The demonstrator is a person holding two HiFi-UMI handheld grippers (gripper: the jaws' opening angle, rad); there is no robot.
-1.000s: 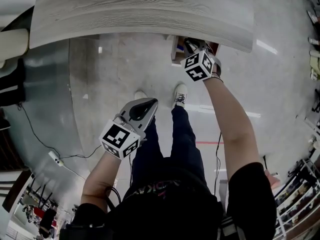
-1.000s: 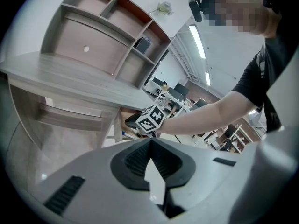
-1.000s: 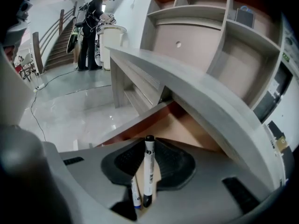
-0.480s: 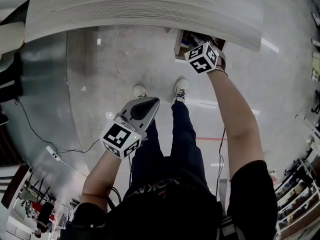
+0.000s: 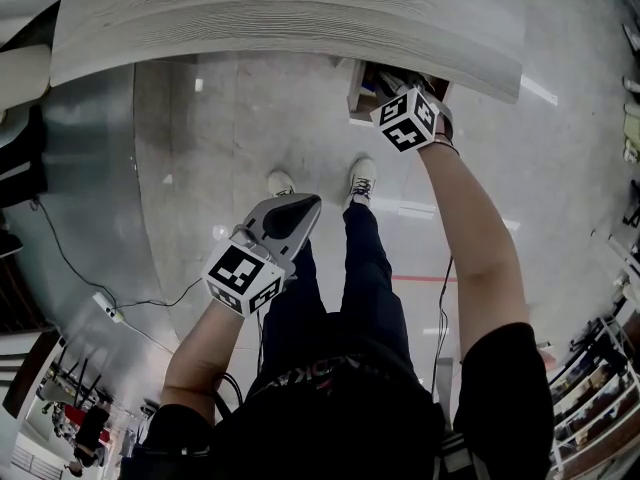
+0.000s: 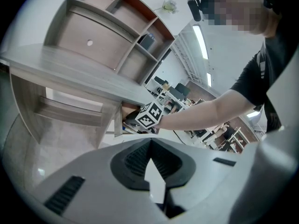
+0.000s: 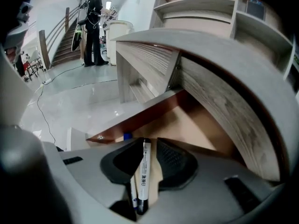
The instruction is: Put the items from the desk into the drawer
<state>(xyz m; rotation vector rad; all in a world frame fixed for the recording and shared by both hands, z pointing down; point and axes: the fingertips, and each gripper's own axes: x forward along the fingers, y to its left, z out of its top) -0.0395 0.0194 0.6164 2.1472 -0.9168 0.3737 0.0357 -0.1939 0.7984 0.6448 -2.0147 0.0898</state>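
Marker [image 7: 145, 167] stands loose between the jaws of the right gripper [image 7: 148, 144], which have just been opening over the open drawer [image 7: 196, 125] under the desk [image 5: 300, 18]. We judge this the release, and next we must widen and lift clear. Our left gripper [image 6: 150, 143] hangs closed and empty, while a second pen [image 7: 133, 195] behind the marker and the drawer's contents are hard to make out.

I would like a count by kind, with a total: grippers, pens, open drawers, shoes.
Grippers: 2, left gripper, right gripper whose fingers have just been opening
Pens: 2, black-tipped pen and blue-ended pen, both between those fingers
Open drawers: 1
Shoes: 2
Total: 7
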